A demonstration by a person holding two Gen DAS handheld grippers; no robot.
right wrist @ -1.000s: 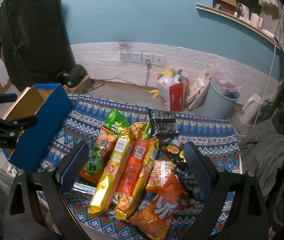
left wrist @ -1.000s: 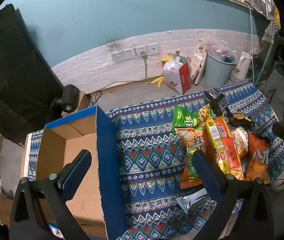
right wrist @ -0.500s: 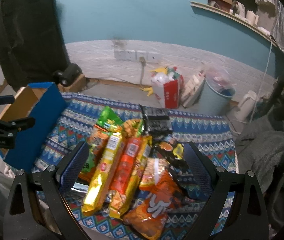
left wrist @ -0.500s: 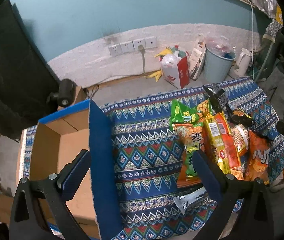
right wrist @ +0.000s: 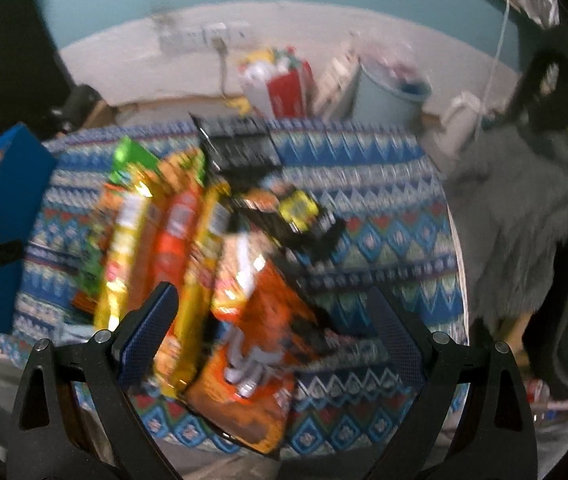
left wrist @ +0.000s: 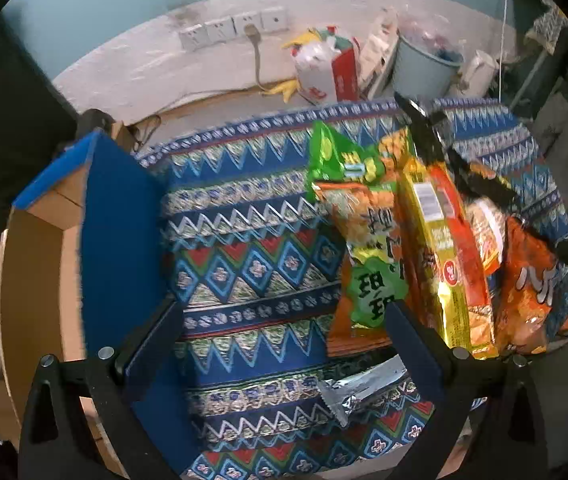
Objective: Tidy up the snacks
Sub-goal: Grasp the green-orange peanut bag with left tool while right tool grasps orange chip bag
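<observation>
Closer now, the right gripper [right wrist: 270, 330] hangs spread and empty over the crinkly orange snack bag [right wrist: 250, 354] at the patterned cloth table's [right wrist: 383, 216] near edge, its long axis running away. Left gripper [left wrist: 284, 344], also spread, sits beside the blue-flapped cardboard box [left wrist: 116, 232].

Both views look forward and down toward the wall sockets [left wrist: 232, 28]. The left wrist view sits low and close over the patterned cloth [left wrist: 252, 240], with the blue-walled box [left wrist: 120, 232] near on its left and the snack pile [left wrist: 415, 240] on its right. The right wrist view hangs close above that snack pile [right wrist: 204, 256], the box [right wrist: 8, 216] at its left edge. Both share cloth, pile, box and bucket [left wrist: 423, 68].
</observation>
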